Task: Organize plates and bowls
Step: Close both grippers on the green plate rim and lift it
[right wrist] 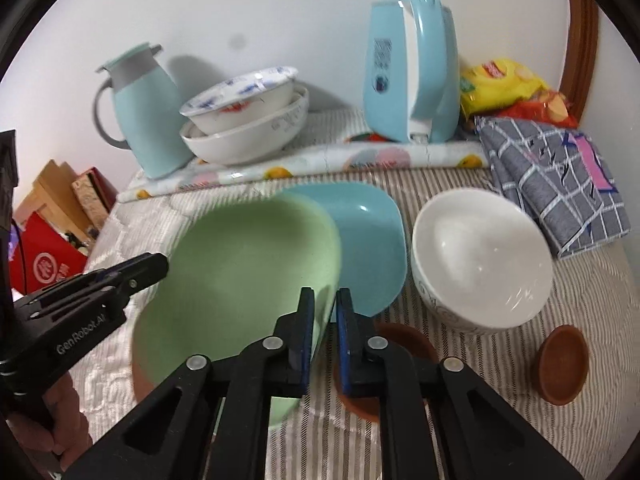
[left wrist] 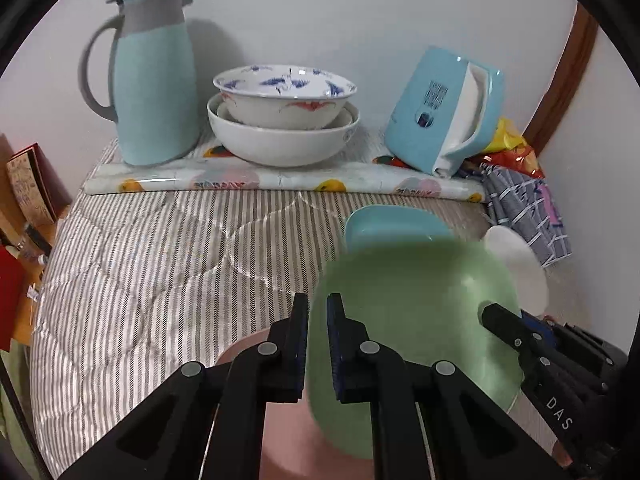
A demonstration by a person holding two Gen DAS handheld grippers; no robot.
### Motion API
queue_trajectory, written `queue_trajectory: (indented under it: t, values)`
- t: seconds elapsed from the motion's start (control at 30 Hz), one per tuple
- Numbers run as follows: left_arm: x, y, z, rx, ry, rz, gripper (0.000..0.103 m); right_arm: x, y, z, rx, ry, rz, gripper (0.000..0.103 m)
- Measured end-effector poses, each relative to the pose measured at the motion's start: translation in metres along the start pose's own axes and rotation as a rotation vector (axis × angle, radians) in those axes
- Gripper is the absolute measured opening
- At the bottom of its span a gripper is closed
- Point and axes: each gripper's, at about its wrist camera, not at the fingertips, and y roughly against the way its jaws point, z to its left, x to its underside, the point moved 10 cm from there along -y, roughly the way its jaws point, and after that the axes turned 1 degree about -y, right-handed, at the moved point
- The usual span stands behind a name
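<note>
A pale green plate [left wrist: 412, 300] [right wrist: 248, 264] hangs tilted above the striped quilt, blurred at its far edge. My left gripper [left wrist: 318, 304] is shut on its left rim, which sits between the blue pads. My right gripper [right wrist: 325, 296] is shut on the opposite rim. Each gripper shows in the other's view: the right gripper [left wrist: 490, 312], the left gripper [right wrist: 162, 262]. A light blue plate [right wrist: 368, 240] lies just behind the green one. Beside it stands a white bowl [right wrist: 480, 256]. A pink plate [left wrist: 248, 348] lies under the green one, mostly hidden.
Stacked white bowls [left wrist: 280, 120] stand at the back wall between a blue jug [left wrist: 156, 80] and a blue kettle [left wrist: 444, 108]. A rolled patterned sheet [left wrist: 280, 180] lies before them. Two brown saucers [right wrist: 564, 364] [right wrist: 404, 340] and a checked cloth [right wrist: 560, 184] are on the right.
</note>
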Motion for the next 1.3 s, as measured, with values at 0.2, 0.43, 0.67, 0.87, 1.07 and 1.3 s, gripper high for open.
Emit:
queue_trajectory:
  t: [0.2, 0.43, 0.67, 0.87, 1.07, 1.3]
  values:
    - [0.012, 0.005, -0.002, -0.008, 0.003, 0.032, 0.008, 0.014, 0.001, 0.010, 0.003, 0.046, 0.037, 0.005]
    - [0.042, -0.007, 0.016, -0.014, 0.069, 0.101, 0.008, 0.033, -0.010, 0.005, 0.014, 0.038, 0.064, 0.004]
    - [0.060, -0.017, 0.016, -0.007, 0.078, 0.138, 0.008, 0.038, -0.012, -0.001, 0.024, 0.024, 0.068, 0.003]
    - [0.068, -0.029, 0.012, 0.021, 0.090, 0.164, 0.012, 0.041, -0.016, -0.007, 0.021, 0.012, 0.079, 0.003]
    - [0.066, -0.032, 0.004, 0.069, 0.097, 0.136, 0.012, 0.046, -0.022, -0.005, 0.018, 0.053, 0.109, 0.009]
    - [0.060, -0.026, -0.001, 0.068, 0.081, 0.110, 0.010, 0.045, -0.021, -0.009, -0.004, 0.064, 0.089, 0.008]
